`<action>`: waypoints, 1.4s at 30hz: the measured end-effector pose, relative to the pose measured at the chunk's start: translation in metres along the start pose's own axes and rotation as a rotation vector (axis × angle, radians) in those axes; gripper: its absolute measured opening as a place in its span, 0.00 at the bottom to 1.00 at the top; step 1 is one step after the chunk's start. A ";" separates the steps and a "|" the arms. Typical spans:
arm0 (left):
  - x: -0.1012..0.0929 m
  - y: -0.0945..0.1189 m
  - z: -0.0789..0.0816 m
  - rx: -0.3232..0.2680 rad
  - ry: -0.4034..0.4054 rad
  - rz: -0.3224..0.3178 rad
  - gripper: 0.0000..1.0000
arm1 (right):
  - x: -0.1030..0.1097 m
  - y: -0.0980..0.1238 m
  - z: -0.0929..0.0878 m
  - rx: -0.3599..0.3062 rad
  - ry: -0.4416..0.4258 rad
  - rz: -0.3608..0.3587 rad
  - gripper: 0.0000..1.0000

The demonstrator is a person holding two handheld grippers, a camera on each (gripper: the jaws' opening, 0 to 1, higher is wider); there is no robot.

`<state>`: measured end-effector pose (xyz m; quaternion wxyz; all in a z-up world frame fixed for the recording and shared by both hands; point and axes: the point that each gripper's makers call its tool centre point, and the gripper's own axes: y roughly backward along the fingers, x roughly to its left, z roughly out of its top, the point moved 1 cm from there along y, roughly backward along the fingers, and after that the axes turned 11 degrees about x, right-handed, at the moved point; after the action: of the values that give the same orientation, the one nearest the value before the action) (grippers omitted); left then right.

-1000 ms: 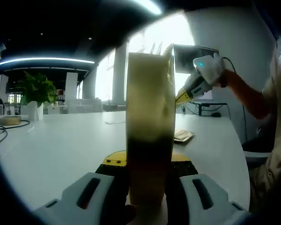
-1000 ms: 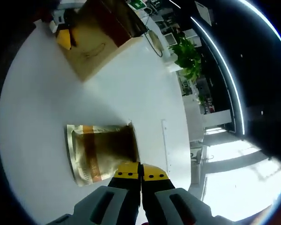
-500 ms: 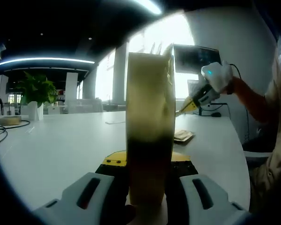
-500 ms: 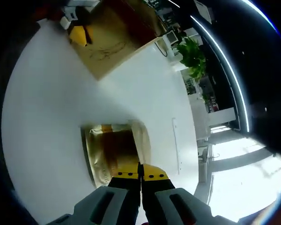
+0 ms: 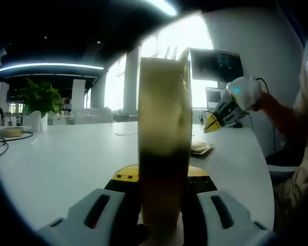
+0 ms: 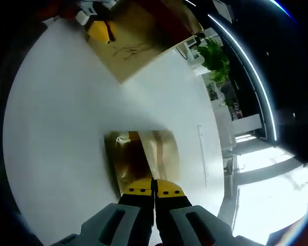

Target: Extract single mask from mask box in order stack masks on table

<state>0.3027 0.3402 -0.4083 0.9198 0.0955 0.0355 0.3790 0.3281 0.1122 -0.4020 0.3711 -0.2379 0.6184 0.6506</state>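
Our left gripper (image 5: 161, 197) clamps the mask box (image 5: 164, 138) upright on the worktop (image 5: 66, 154). Our right gripper (image 6: 154, 193), jaws closed and empty, hovers over the mask stack (image 6: 141, 161); we should reopen before reaching into the box, far left.

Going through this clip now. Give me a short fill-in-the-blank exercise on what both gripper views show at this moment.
1. The left gripper is shut on the upright mask ____.
2. The mask packets lie on a table whose colour is ____.
3. The right gripper hovers over the packets with its jaws ____.
4. At the table's far end stands a potted ____.

Missing words: box; white; shut; plant
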 end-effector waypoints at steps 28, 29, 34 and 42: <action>0.000 0.000 0.000 0.001 -0.001 0.000 0.19 | 0.038 -0.011 0.003 0.006 0.010 0.061 0.00; 0.000 0.000 0.000 0.001 -0.001 0.000 0.19 | 0.038 -0.011 0.003 0.006 0.007 0.059 0.00; 0.000 0.000 0.000 0.000 -0.001 0.000 0.19 | 0.041 -0.010 0.004 -0.004 0.016 0.066 0.05; 0.000 0.000 0.000 0.001 -0.002 0.001 0.19 | 0.036 -0.002 0.006 -0.035 -0.029 0.065 0.10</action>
<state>0.3026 0.3404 -0.4082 0.9196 0.0961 0.0347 0.3792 0.3086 0.1244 -0.4301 0.3545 -0.2150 0.6090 0.6762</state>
